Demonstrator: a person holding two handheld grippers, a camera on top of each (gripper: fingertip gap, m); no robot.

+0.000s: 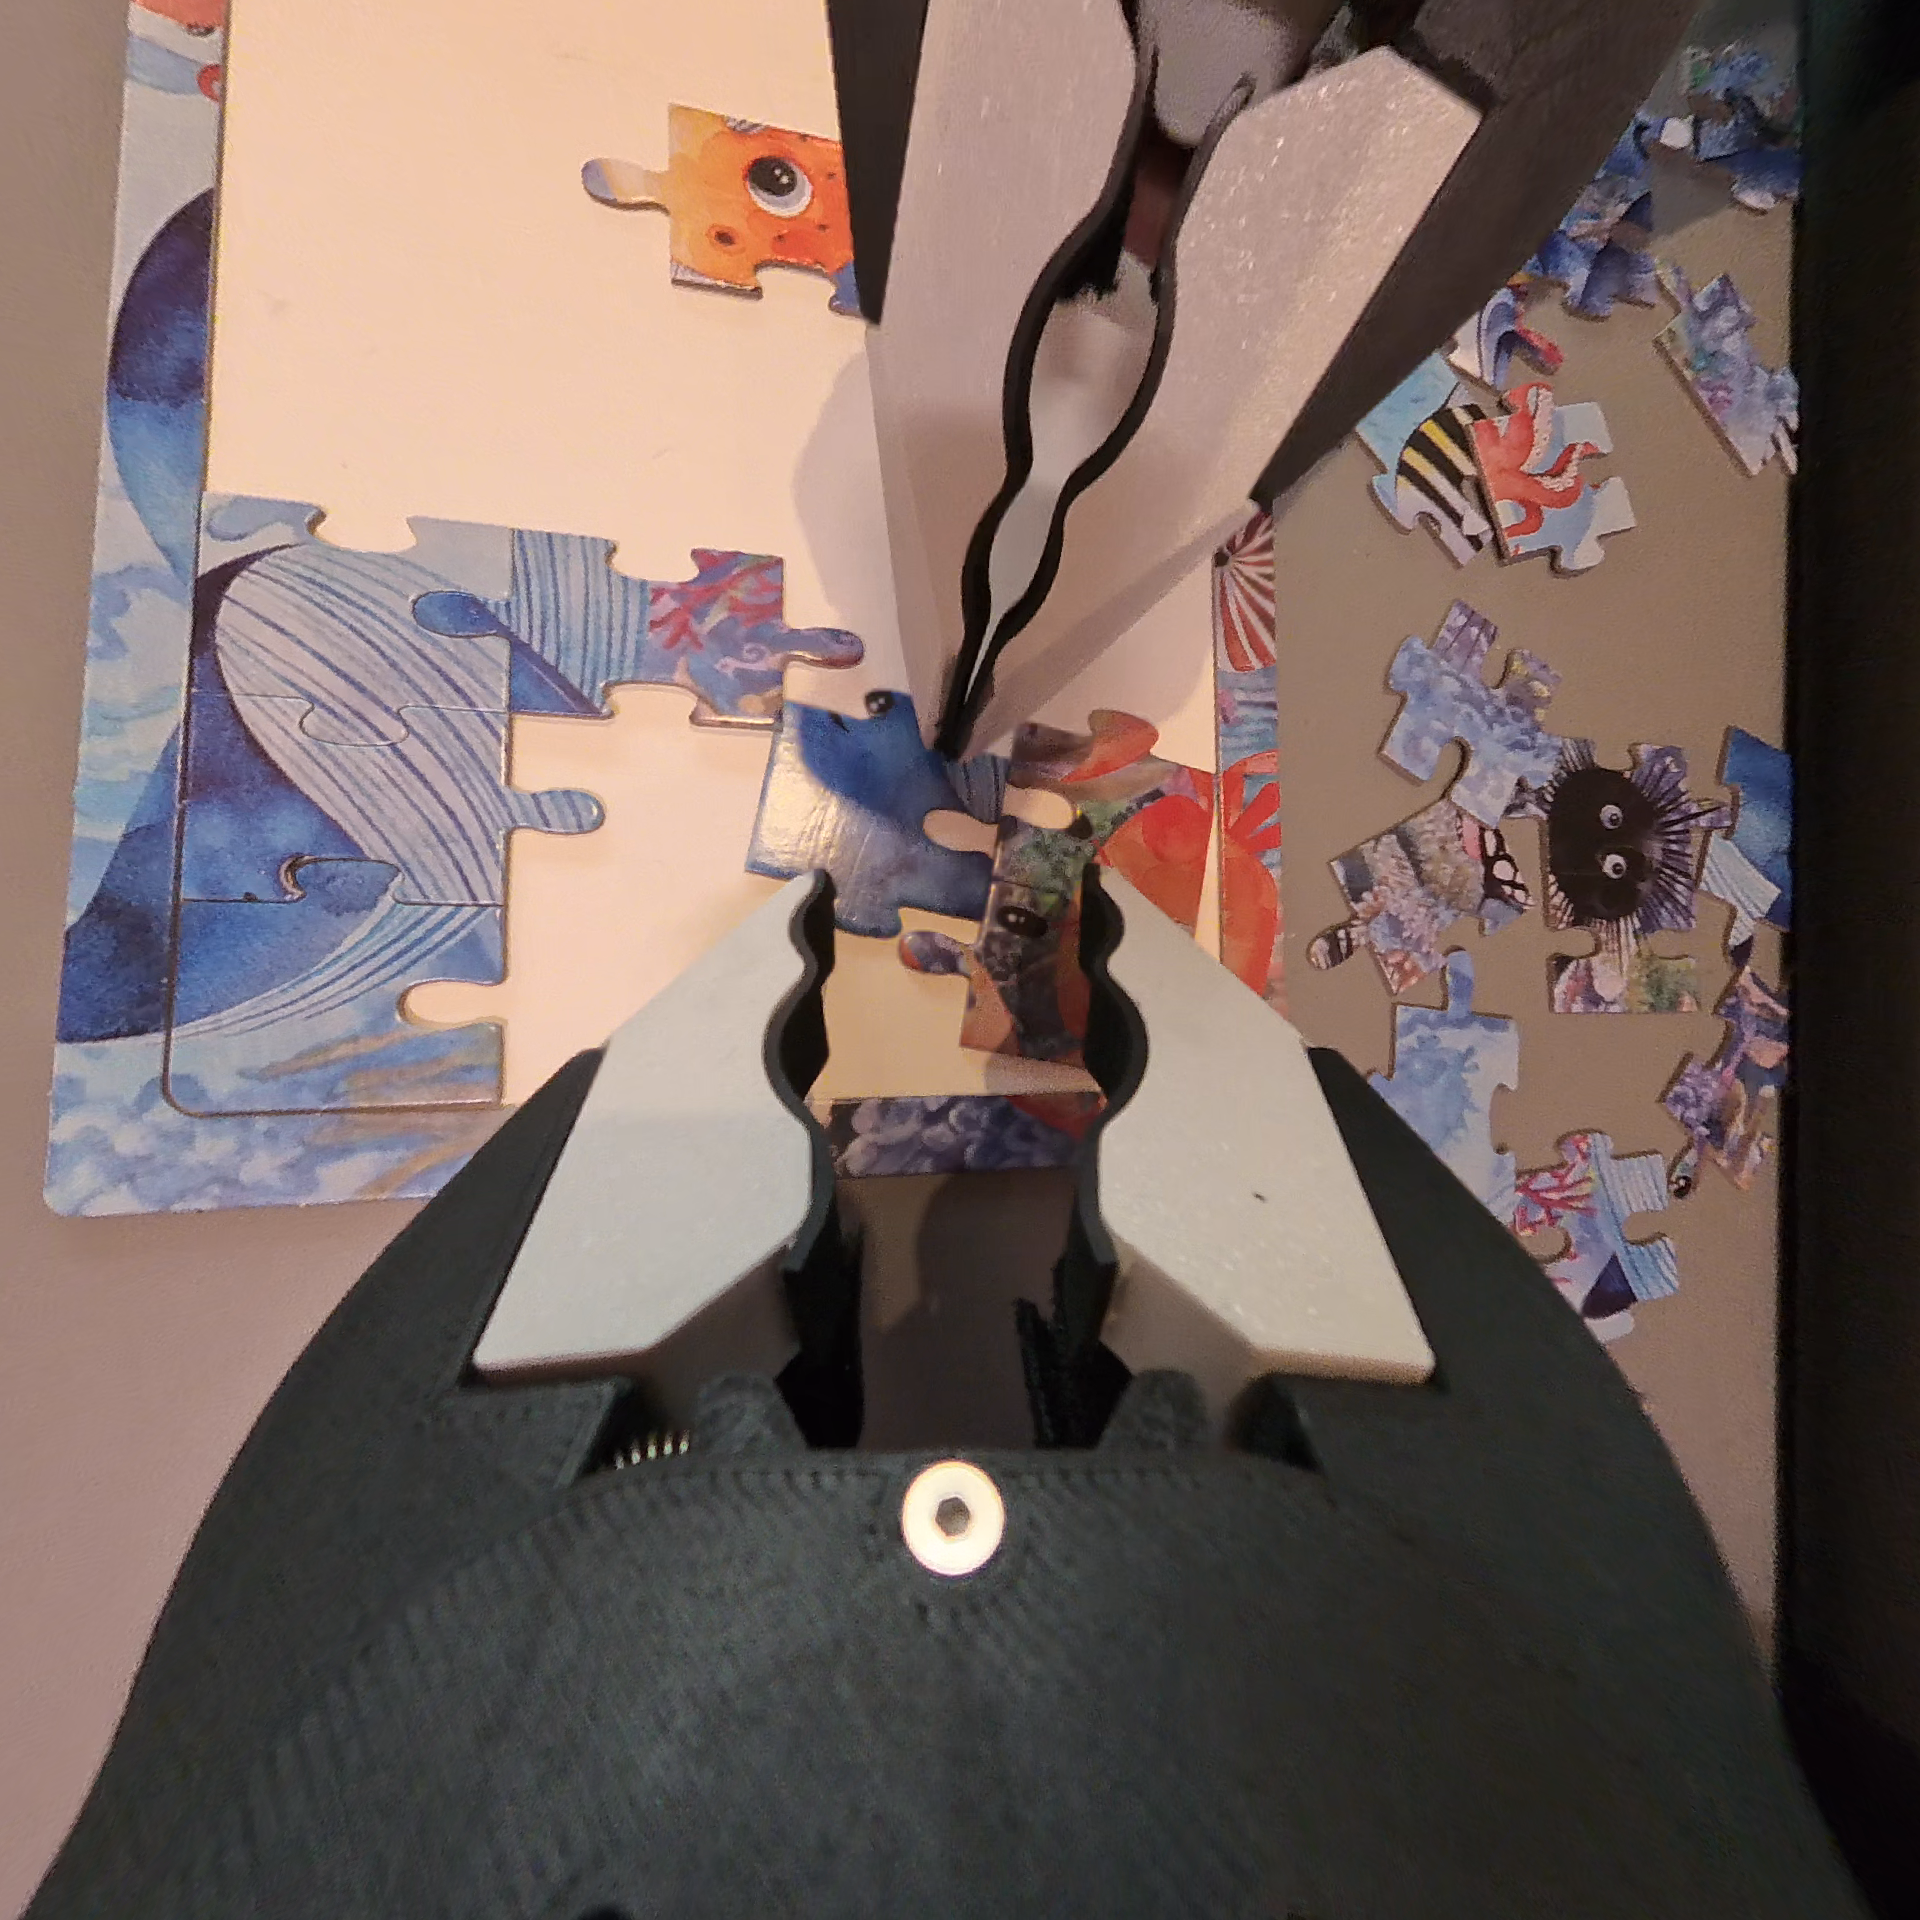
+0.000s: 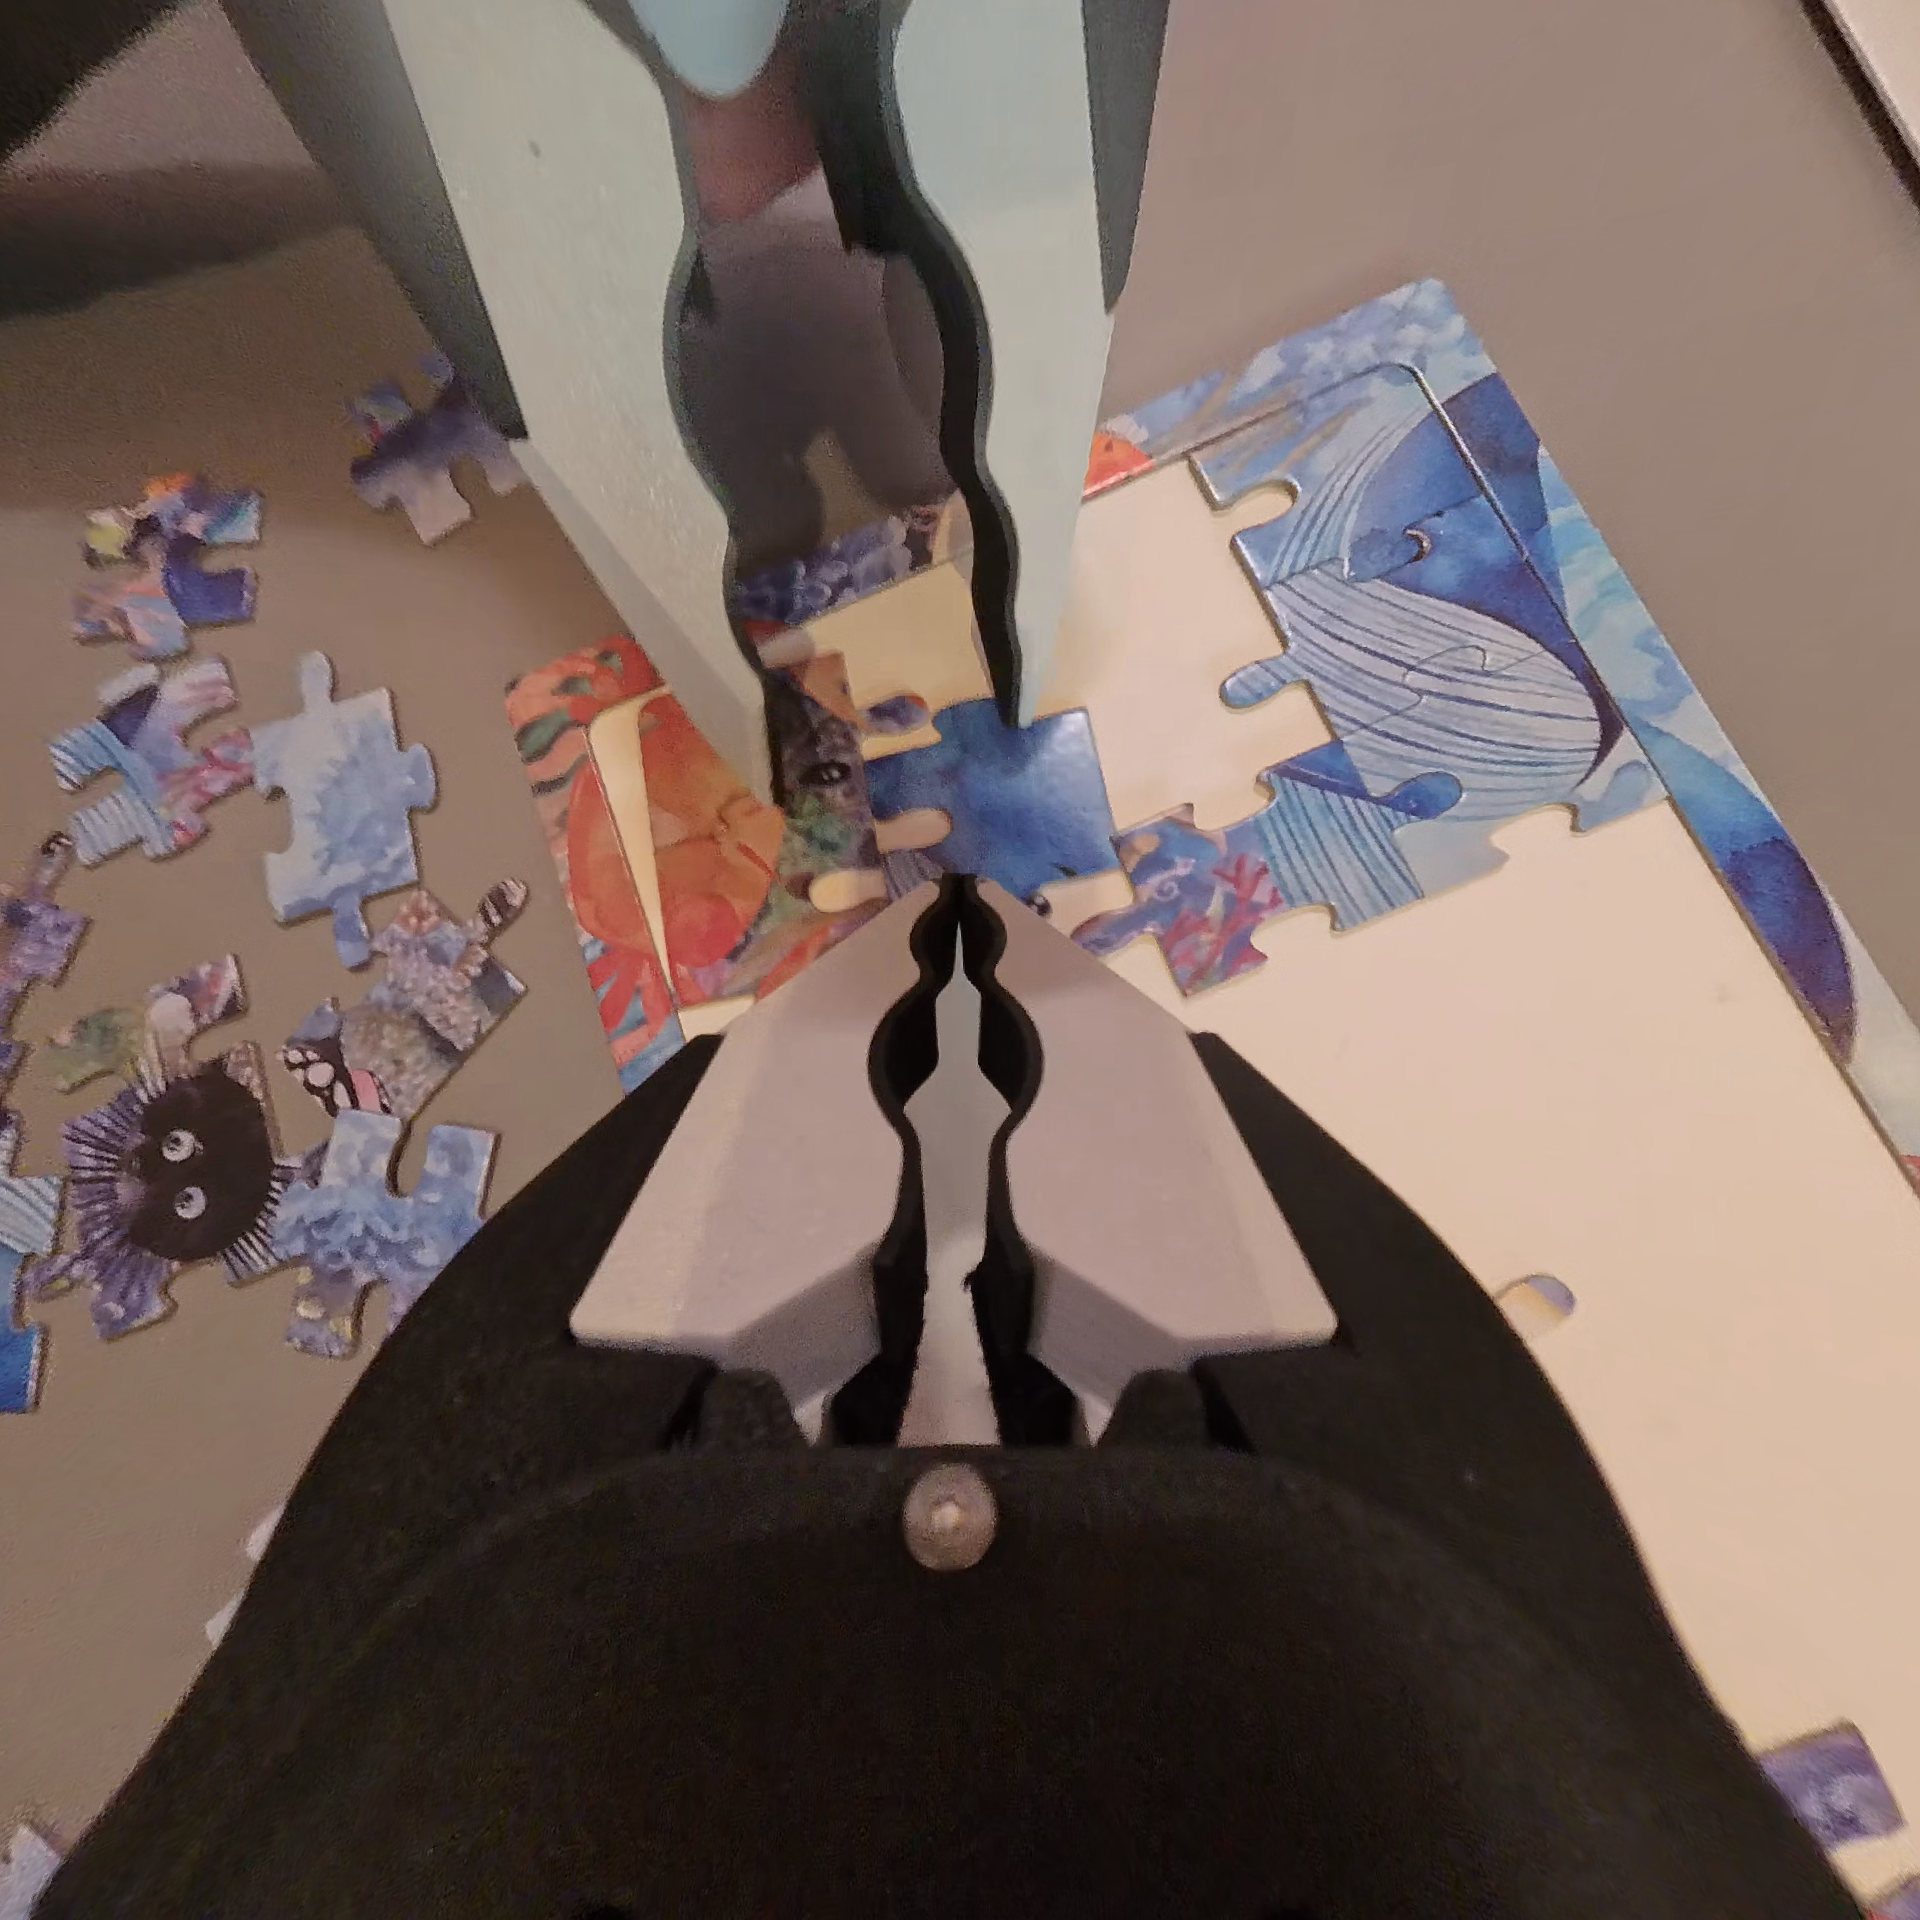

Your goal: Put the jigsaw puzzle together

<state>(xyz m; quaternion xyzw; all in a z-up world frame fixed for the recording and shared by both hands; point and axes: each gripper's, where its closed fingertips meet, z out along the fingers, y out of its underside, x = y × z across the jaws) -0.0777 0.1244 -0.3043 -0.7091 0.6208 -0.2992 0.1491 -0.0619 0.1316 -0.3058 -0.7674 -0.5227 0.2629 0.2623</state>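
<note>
The puzzle tray (image 1: 468,312) holds an assembled whale section (image 1: 343,748) at its left. My left gripper (image 1: 956,904) is open over a blue piece (image 1: 852,800) and a dark mottled piece (image 1: 1023,935). The dark piece lies against its right finger (image 1: 1174,997); the other pad is clear of it. My right gripper (image 2: 956,883) is shut, its tips at the edge of the blue piece (image 2: 997,800). It reaches in from the top of the left wrist view (image 1: 956,727). In the right wrist view the left gripper (image 2: 894,727) straddles the dark piece (image 2: 821,769), with one tip on the blue piece.
An orange crab piece (image 1: 1153,831) sits by the tray's right border. An orange fish piece (image 1: 758,197) lies on the tray's bare upper part. Several loose pieces (image 1: 1558,831) are scattered on the brown table beside the tray, also seen in the right wrist view (image 2: 208,1143). My two grippers' fingertips are within a few centimetres of each other.
</note>
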